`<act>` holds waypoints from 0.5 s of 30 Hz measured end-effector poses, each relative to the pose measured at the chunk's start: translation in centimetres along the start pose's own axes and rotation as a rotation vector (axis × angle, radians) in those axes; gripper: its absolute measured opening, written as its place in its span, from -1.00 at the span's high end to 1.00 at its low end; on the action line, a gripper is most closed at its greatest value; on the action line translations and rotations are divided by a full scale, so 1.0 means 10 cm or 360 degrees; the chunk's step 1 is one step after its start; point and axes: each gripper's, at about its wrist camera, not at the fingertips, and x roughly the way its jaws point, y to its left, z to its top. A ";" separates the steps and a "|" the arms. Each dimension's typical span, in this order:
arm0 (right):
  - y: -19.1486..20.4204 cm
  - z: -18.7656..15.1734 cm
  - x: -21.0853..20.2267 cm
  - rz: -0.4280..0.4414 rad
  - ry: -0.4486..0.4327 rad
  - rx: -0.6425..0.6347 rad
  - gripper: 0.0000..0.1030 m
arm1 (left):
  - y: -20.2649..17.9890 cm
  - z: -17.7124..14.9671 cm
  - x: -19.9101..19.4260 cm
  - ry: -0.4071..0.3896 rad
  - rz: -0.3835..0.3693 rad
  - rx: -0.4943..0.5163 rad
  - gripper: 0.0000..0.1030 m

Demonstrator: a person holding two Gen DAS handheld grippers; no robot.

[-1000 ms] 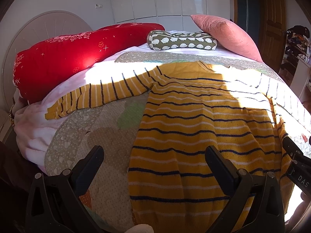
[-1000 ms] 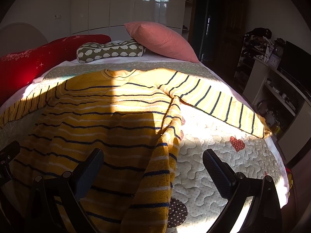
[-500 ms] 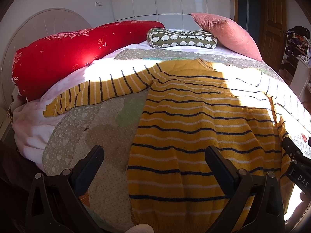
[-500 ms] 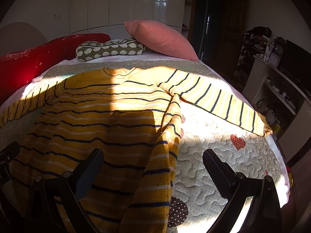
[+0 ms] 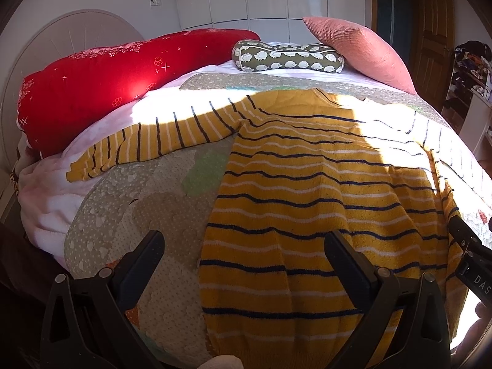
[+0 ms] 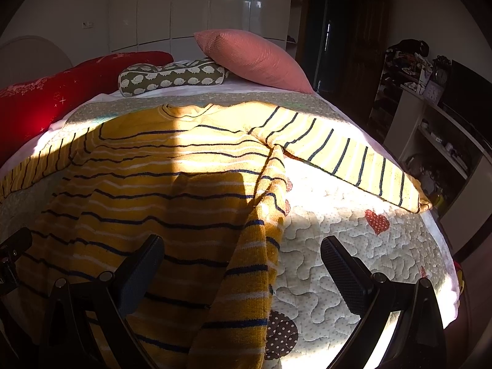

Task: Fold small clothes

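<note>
A yellow sweater [image 5: 307, 190] with navy and white stripes lies spread flat on the quilted bed, both sleeves stretched out sideways; it also shows in the right wrist view [image 6: 160, 190]. Its left sleeve [image 5: 160, 138] reaches toward the red bolster, its right sleeve [image 6: 344, 160] toward the bed's right edge. My left gripper [image 5: 243, 255] is open, hovering over the sweater's lower left hem edge. My right gripper [image 6: 243, 261] is open, over the sweater's lower right side, where the fabric edge is rumpled. Neither holds anything.
A long red bolster [image 5: 117, 77], a green sheep-print pillow [image 5: 289, 57] and a pink pillow [image 5: 359, 49] lie at the bed's head. The patchwork quilt [image 6: 353, 246] covers the bed. White shelves [image 6: 436, 141] stand at the right, a dark doorway behind.
Both grippers have drifted slightly back and up from the sweater, so more of the bed shows. The sweater lies unchanged and both grippers stay open.
</note>
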 end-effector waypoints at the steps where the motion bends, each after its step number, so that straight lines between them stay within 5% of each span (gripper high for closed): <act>1: 0.00 0.00 0.00 0.0000 -0.0001 0.0000 -0.99 | 0.00 0.00 0.01 0.0005 0.0000 -0.0001 -1.00; 15: -0.14 -0.12 0.25 0.0026 0.0161 0.0069 -0.99 | 0.05 -0.20 0.56 0.0263 -0.0024 -0.0016 -1.00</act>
